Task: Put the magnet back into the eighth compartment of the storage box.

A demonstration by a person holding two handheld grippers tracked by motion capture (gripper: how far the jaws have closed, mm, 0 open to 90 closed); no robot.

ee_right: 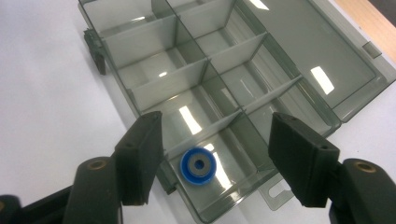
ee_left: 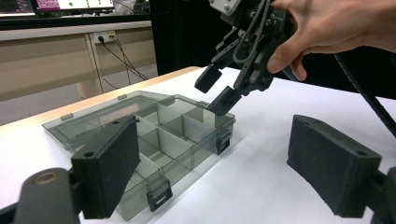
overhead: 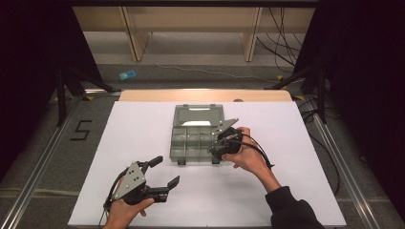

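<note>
The right gripper (ee_right: 215, 154) hangs released above the open box (overhead: 180, 119); the blue ring (ee_right: 198, 166) lies in a corner compartment. The left gripper (overhead: 165, 172) waits released. To grasp the ring, descending straight seems best.

Organizer box (ee_right: 261, 79): translucent grey plastic, glossy, smooth. Blue ring (ee_right: 198, 166) in it: plastic, dull grey metal-looking centre. Gripper pads (ee_left: 334, 163): black, matt, finely rough. Bench (overhead: 143, 129): white, matt, smooth top; pale wood far edge.
</note>
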